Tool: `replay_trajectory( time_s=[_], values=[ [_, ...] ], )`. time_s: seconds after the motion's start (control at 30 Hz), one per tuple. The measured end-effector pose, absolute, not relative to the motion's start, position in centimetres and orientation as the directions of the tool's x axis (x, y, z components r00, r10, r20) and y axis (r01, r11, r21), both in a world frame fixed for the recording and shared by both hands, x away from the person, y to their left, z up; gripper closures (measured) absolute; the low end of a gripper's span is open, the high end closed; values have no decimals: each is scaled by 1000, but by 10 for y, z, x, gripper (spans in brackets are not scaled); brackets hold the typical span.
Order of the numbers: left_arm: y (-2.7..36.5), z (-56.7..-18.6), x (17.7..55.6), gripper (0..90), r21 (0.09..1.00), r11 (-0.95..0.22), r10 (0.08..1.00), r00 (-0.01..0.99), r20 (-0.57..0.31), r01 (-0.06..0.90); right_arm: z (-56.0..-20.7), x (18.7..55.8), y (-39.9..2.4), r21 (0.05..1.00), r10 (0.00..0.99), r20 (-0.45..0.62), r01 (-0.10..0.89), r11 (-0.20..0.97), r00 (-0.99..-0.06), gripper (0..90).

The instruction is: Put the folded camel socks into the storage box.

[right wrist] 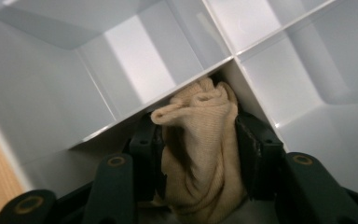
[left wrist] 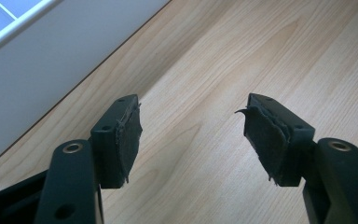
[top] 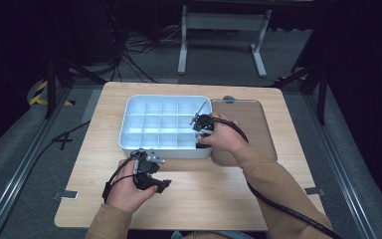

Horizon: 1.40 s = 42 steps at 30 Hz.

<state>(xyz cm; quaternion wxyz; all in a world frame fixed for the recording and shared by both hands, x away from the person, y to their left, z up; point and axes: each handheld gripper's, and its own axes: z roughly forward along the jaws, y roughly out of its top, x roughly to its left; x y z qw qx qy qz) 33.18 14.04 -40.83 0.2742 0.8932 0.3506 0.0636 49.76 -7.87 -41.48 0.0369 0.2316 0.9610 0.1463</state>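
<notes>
A white tray (top: 124, 127) split into several compartments stands on the wooden table (top: 219, 194). My right gripper (top: 199, 142) reaches down into a compartment at the tray's near right corner. In the right gripper view a bunched beige knit cloth (right wrist: 200, 154) stands between the jaws of my right gripper (right wrist: 196, 126), against a tray divider (right wrist: 135, 60). The jaws stand apart around the cloth and do not squeeze it. My left gripper (top: 149, 159) is open just in front of the tray. In the left gripper view my left gripper (left wrist: 193, 107) holds nothing over bare wood, with the tray wall (left wrist: 37, 65) at its left.
A brown flat board (top: 251, 124) lies on the table to the right of the tray, under the right hand. Black cables trail from both grippers toward the table's front edge. Metal frame legs and floor cables lie beyond the far edge.
</notes>
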Motion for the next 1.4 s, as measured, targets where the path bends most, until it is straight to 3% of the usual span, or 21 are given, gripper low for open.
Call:
replay_trajectory(
  time_s=[0.53, 0.83, 1.4],
  values=[
    [137, -407, 336, 366, 536, -606, 653, 752, -86, 588, -369, 483, -103, 492, 461, -3, 400, 774, -888, 493],
    [133, -406, 339, 366, 544, -604, 649, 756, -88, 582, -352, 460, -129, 655, 463, 56, 383, 651, -884, 484],
    [134, -405, 340, 366, 537, -608, 648, 756, -91, 585, -342, 428, -174, 738, 484, 71, 372, 563, -872, 440]
  ],
)
